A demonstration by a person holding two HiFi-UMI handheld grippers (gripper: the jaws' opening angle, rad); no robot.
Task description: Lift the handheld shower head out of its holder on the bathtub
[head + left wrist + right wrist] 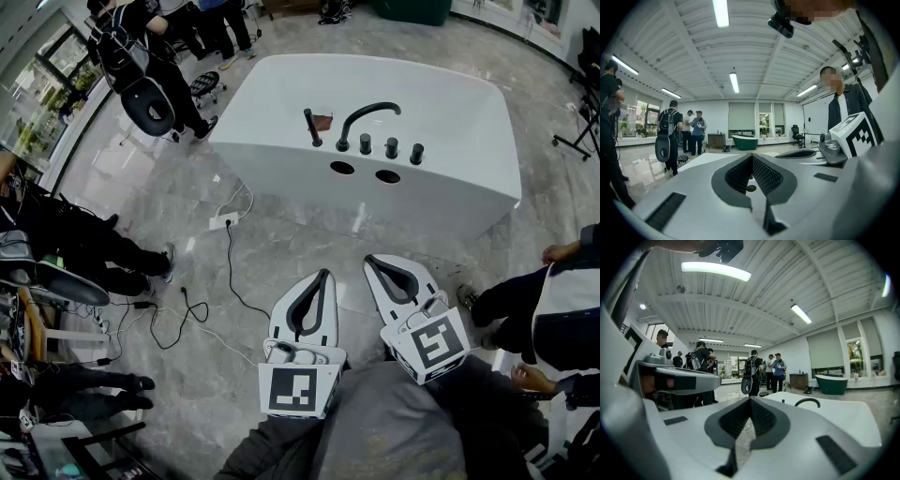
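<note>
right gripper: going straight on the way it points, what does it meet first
Most likely the bathtub, at its near side wall; the right gripper, shut and empty, has only floor before it. Depth is hard to judge.

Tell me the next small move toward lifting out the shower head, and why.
Probably advance the left gripper toward the shower head, upright in its holder on the bathtub; both it and the right gripper are shut, empty, well short.

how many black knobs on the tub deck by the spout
3, in a row on the bathtub deck right of the curved spout: first knob beside it, second knob in the middle, third knob at the right end. None looks hidden.
</note>
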